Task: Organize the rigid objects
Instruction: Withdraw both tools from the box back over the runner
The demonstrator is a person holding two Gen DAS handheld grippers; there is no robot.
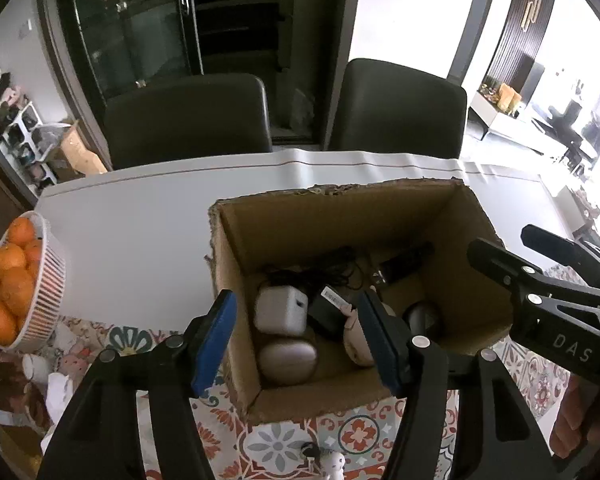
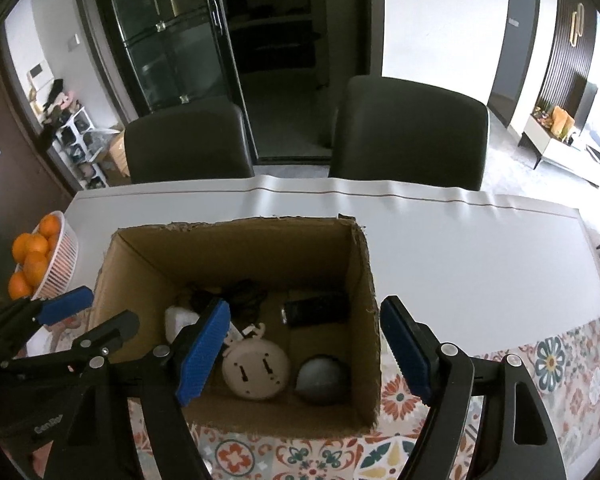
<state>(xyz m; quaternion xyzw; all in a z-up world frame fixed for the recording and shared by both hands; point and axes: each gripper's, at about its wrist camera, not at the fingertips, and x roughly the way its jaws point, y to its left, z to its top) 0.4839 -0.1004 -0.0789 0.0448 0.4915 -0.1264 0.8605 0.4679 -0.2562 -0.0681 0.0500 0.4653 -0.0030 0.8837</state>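
An open cardboard box (image 1: 476,280) (image 2: 236,248) stands on the table. Inside lie a white cube adapter (image 1: 280,312) (image 2: 176,320), an oval pale case (image 1: 288,362), a black charger (image 1: 326,314), a round beige disc (image 2: 256,372), a grey ball (image 2: 322,378), a black device (image 2: 314,308) and tangled dark cables (image 1: 312,270). My left gripper (image 1: 298,342) (image 2: 88,318) hovers open over the box's left wall, nothing between its blue pads. My right gripper (image 2: 304,348) (image 1: 500,240) hovers open astride the box's right wall, also holding nothing.
A white basket (image 1: 46,304) (image 2: 66,264) of oranges sits at the table's left edge. Two dark chairs (image 1: 188,120) (image 1: 396,108) stand behind the table. A patterned cloth (image 2: 560,364) covers the near side. A small white figurine (image 1: 334,462) lies in front of the box.
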